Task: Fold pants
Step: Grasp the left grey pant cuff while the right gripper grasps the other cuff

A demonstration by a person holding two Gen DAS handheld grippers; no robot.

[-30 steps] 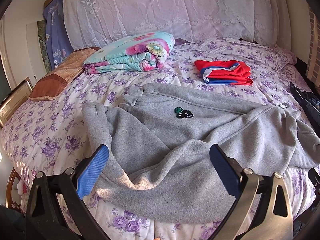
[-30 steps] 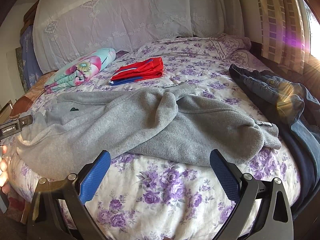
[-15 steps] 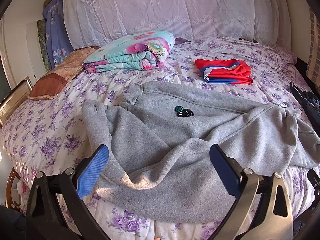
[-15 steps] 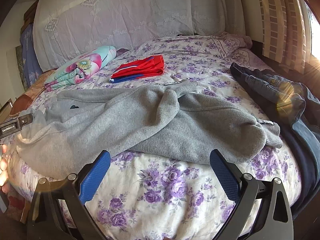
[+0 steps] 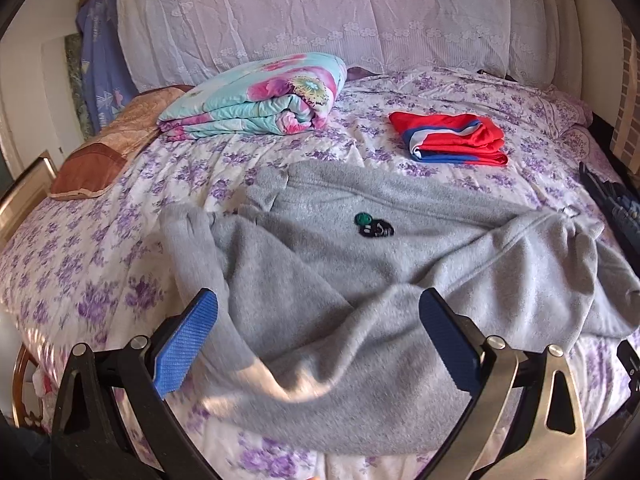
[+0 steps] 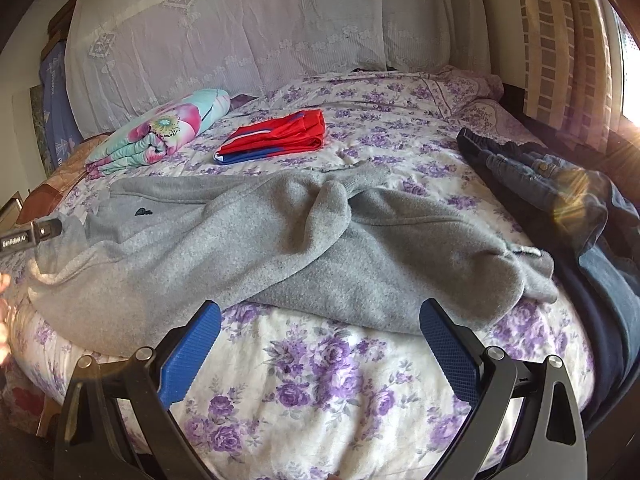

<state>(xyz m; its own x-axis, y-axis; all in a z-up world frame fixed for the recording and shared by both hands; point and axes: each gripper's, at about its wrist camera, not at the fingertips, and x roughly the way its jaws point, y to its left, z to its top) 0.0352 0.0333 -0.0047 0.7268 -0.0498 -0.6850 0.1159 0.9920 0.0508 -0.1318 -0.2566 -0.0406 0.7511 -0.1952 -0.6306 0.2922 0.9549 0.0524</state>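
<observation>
Grey fleece pants (image 5: 360, 280) lie loosely crumpled across the front of the bed, with a small dark logo (image 5: 374, 226) facing up. They also show in the right wrist view (image 6: 280, 240), one leg folded over the other. My left gripper (image 5: 318, 336) is open and empty, hovering just above the pants' near edge. My right gripper (image 6: 320, 340) is open and empty, above bare bedsheet just in front of the pants' hem. The left gripper's body (image 6: 28, 234) shows at the left edge of the right wrist view.
The bed has a purple floral sheet (image 6: 320, 380). A folded floral quilt (image 5: 260, 100) and folded red and blue garment (image 5: 452, 138) lie behind the pants. Jeans and dark clothes (image 6: 560, 184) are piled at the bed's right side. A brown pillow (image 5: 104, 156) lies at far left.
Both grippers have moved slightly closer to the bed, so the pants sit a little nearer the fingers. The pants have not moved. Both grippers stay open.
</observation>
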